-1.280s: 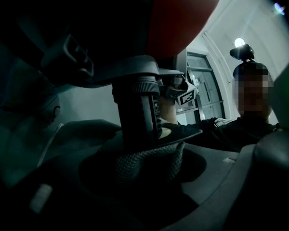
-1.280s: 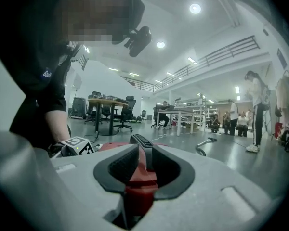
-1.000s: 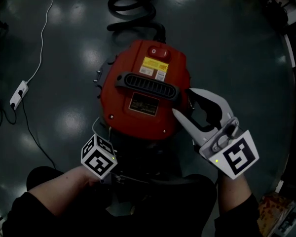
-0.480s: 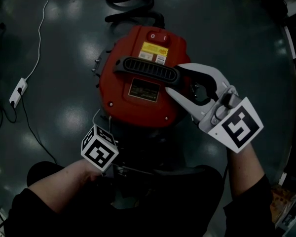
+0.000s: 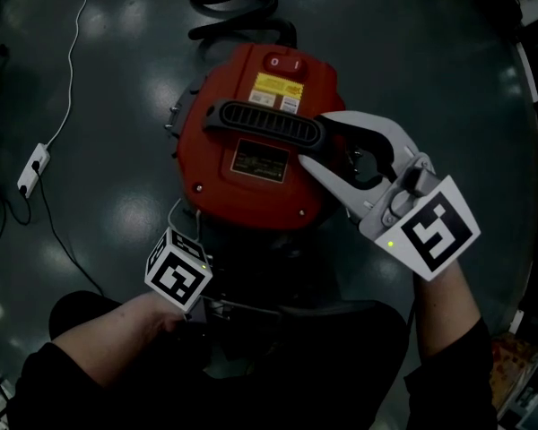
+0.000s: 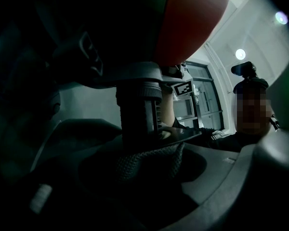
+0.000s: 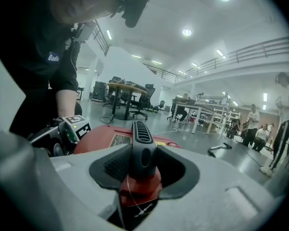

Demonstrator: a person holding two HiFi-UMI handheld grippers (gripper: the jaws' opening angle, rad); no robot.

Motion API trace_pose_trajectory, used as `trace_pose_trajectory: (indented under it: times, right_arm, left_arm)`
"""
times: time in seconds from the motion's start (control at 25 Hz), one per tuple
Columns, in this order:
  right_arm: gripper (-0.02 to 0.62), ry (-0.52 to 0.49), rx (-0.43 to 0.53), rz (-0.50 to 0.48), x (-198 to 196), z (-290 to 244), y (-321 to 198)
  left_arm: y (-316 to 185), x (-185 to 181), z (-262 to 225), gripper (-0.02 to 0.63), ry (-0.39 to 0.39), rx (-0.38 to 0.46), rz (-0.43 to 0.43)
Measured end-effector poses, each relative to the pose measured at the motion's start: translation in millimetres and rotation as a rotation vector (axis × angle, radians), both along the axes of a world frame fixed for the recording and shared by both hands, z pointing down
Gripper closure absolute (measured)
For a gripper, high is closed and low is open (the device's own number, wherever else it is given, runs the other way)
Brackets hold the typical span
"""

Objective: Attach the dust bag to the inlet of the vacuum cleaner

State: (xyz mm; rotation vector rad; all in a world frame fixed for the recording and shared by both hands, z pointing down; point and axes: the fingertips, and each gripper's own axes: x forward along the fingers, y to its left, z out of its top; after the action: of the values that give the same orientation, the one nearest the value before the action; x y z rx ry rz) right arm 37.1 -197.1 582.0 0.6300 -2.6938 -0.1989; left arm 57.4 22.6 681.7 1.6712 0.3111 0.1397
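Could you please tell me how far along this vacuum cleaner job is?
Done: nothing confirmable; no attached dust bag shows. In hand: the right tool has open jaws around the handle of the red vacuum lid; the left tool is low, with a ribbed dark part between its jaws. Left: fitting the bag to the inlet, seemingly all of it.

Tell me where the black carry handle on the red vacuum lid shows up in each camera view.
Head view: the handle lies across the red lid, upper centre, with its end inside the right claw.
Right gripper view: lower centre, seen end-on.
Left gripper view: not in it.
Shared landmark: the red lid, top right in the left gripper view, left of centre in the right gripper view.
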Motion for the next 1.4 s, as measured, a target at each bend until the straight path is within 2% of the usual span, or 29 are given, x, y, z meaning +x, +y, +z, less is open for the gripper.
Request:
trace_pose_trajectory:
  times: [0.6, 0.96, 1.4]
  right_arm:
    - [0.442, 0.018, 0.011, -0.001, -1, 0, 0]
    - [0.446, 0.014, 0.017, 0.020, 0, 0, -1]
    - [0.446, 0.037, 0.016, 0.015, 0, 0, 0]
  left_arm:
    - [-4, 2, -1, 0.314, -0.008, -0.015, 0.009]
    - [-8, 5, 0, 0.313, 0.002, -0.012, -0.036]
    - [-10, -2, -3, 0.311, -0.010, 0.000, -0.030]
